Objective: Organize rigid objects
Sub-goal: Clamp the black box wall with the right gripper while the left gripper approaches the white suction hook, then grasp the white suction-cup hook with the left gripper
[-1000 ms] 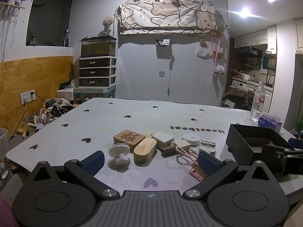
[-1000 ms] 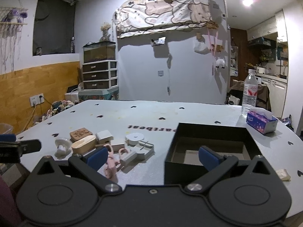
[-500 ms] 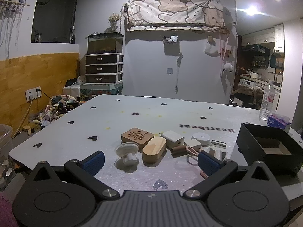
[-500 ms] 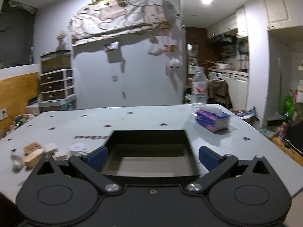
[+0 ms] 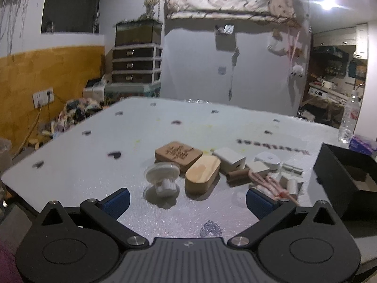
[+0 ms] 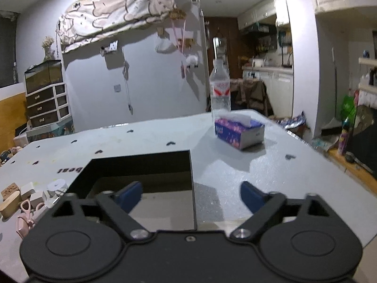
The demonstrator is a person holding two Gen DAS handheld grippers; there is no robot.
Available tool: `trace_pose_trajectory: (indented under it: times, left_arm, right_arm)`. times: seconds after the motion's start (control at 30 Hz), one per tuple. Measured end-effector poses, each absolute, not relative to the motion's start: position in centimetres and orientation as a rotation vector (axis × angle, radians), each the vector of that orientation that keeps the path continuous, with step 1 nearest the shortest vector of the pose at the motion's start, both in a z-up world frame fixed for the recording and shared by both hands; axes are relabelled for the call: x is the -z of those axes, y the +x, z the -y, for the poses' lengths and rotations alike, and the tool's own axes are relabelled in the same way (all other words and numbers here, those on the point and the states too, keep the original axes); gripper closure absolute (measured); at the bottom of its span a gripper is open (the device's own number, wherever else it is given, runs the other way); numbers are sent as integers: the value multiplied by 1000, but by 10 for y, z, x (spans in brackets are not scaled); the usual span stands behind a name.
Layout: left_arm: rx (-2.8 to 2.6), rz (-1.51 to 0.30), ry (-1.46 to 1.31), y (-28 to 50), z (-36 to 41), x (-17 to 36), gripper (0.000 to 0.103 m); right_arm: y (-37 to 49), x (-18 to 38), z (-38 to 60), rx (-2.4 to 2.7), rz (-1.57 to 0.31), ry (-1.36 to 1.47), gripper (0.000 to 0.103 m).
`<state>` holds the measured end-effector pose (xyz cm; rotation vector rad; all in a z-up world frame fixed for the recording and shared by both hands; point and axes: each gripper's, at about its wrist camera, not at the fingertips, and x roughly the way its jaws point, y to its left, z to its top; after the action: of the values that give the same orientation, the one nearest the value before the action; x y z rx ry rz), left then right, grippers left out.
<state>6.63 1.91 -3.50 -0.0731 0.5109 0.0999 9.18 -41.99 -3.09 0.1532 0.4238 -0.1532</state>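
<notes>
Right tool (image 6: 192,195): jaws spread, just been narrowing, straddling the right wall of one black box (image 6: 141,162), left pad inside, right pad outside over the table (image 6: 294,176); pads not pressing on the wall, nothing grasped. Box open-topped, near the table's front edge. Beyond, toward the far right corner: one purple tissue box (image 6: 239,132) and, just behind it, one clear water bottle (image 6: 220,89), upright.

Left tool (image 5: 187,200): released, wide apart, empty, low over the front edge, aimed at a cluster of small rigid things mid-table, left of the black box (image 5: 346,176).

Cluster, counted from the near side:
- one white spool-shaped piece (image 5: 162,176), nearest the tool
- one rounded pale wooden box (image 5: 202,173), touching the next
- one engraved wooden block (image 5: 179,153), behind
- one white charger cube (image 5: 232,160)
- one brown cylinder (image 5: 238,176), lying flat
- one pair of pink scissors (image 5: 271,185), beside the right pad
- one white round disc (image 5: 267,159)
- several small white pieces to the right, too blurred to count.
</notes>
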Motion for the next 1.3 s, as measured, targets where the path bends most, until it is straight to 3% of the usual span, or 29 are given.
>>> trace_pose_trajectory:
  times: [0.17,0.33,0.5,0.63,0.7,0.9,1.0,1.3]
  left_arm:
    - [-125,-574,-125,89,-29,49,0]
    - [-141,-637,-172,109,-43,56,0]
    - [-210,-678,-238,129,-62,60,0]
    - [-211,-681,-254,142,-71,62,5]
    - [-209,-694,-251,149,-72,63,17]
    - [-196,-706,-238,166,-73,67,40]
    - [-189,-712,-225,171,-72,66,51]
    - [-186,-705,-206,169,-71,60,53]
  right_arm:
    - [116,41,427,153,-503,182,47]
    - [139,48,430,127,-570,205,59]
    - [156,47,426,116,-599,188,78]
    - [165,47,428,135,-621,184,85]
    - [168,48,430,155,-639,183,87]
    - [175,51,428,180,-675,159,98]
    - [176,50,428,185,-684,149,98]
    - [179,49,425,201,-695,142,98]
